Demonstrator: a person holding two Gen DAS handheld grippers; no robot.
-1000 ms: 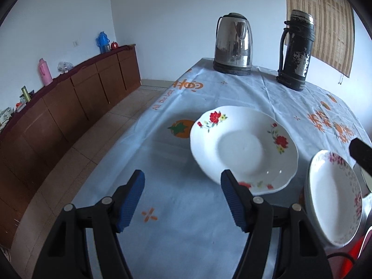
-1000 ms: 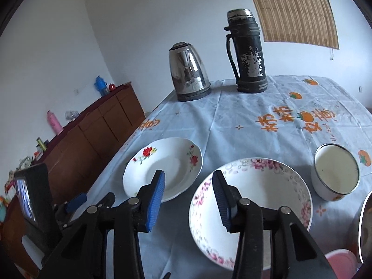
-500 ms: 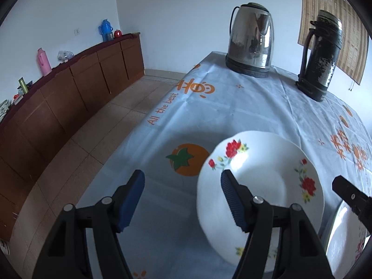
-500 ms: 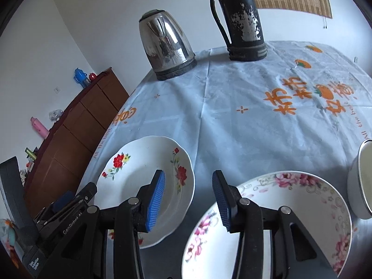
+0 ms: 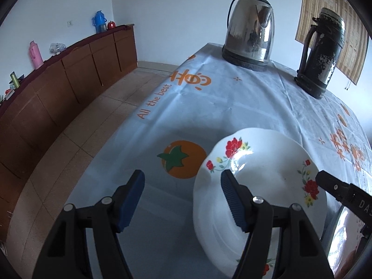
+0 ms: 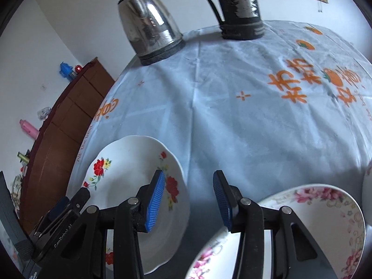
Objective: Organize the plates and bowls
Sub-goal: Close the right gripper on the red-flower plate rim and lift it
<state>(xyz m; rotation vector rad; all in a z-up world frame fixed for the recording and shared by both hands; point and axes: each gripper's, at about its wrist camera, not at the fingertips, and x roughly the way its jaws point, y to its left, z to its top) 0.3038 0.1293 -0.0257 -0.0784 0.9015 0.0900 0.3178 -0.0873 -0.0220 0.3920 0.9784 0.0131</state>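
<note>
A white scalloped plate with red flowers [image 5: 267, 174] [image 6: 130, 169] lies on the light blue tablecloth [image 5: 209, 107]. My left gripper [image 5: 182, 186] is open and straddles the plate's left rim: one finger over the plate, the other over the cloth. My right gripper [image 6: 188, 186] is open too and straddles the same plate's right rim, and its black tip [image 5: 330, 183] shows from the left wrist. The left gripper [image 6: 69, 207] shows at the plate's far side in the right wrist view. A plate with pink flowers [image 6: 313, 220] [image 5: 344, 227] lies close by on the right.
A steel kettle [image 5: 250, 30] [image 6: 148, 25] and a black thermos [image 5: 323, 53] [image 6: 239, 7] stand at the table's far end. A white cup's edge [image 6: 368, 181] shows at far right. Left of the table are tiled floor [image 5: 69, 139] and a brown sideboard [image 5: 58, 74].
Both grippers have moved forward and down toward the red-flower plate, which now fills more of each view. The right gripper left the pink plate and now straddles the red-flower plate's rim.
</note>
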